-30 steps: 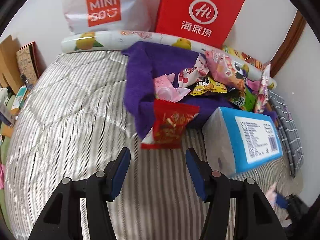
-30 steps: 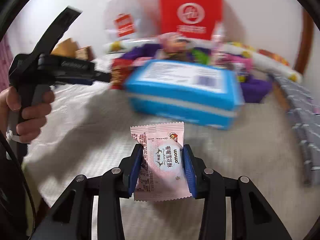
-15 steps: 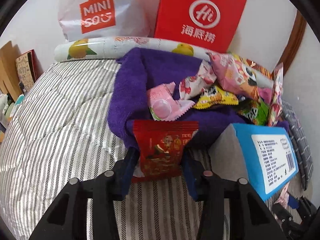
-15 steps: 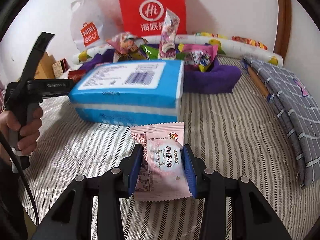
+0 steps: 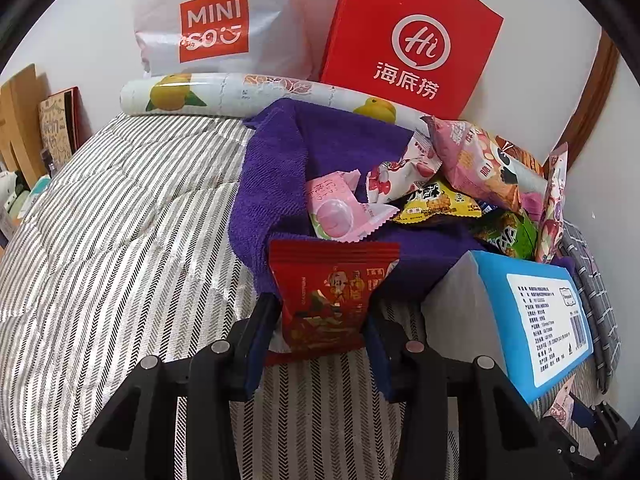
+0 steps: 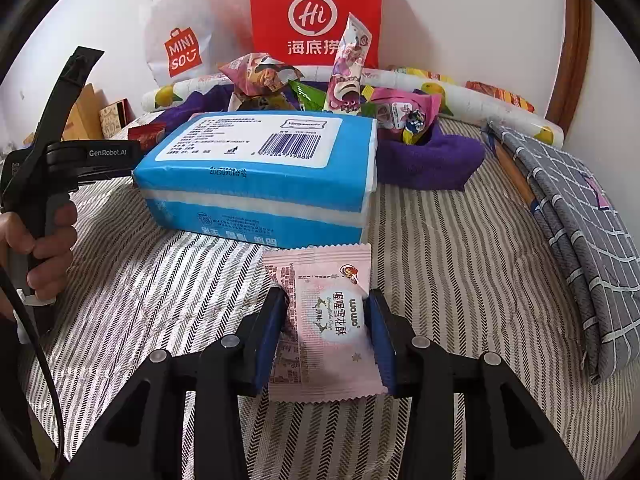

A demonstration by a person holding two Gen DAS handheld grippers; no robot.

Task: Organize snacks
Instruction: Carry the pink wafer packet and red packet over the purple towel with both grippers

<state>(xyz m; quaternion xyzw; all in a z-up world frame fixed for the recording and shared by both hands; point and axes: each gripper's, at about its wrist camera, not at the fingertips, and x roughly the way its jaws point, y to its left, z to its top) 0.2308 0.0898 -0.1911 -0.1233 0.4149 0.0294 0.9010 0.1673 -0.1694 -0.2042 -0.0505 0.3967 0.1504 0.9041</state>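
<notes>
My left gripper is shut on a red snack packet at the near edge of a purple towel. Several more snack packets lie piled on the towel, among them a pink one and a yellow one. My right gripper is shut on a pink snack packet and holds it just above the striped bedspread, in front of a blue tissue pack. The left gripper's body and the hand that holds it show at the left of the right wrist view.
The blue tissue pack lies right of the left gripper. A red Hi bag, a white Miniso bag and a printed roll stand along the back wall. A folded grey checked cloth lies at the right.
My left gripper moved forward to the red packet and closed on it. My right gripper kept its hold on the pink packet, and its view steadied on the tissue pack.
</notes>
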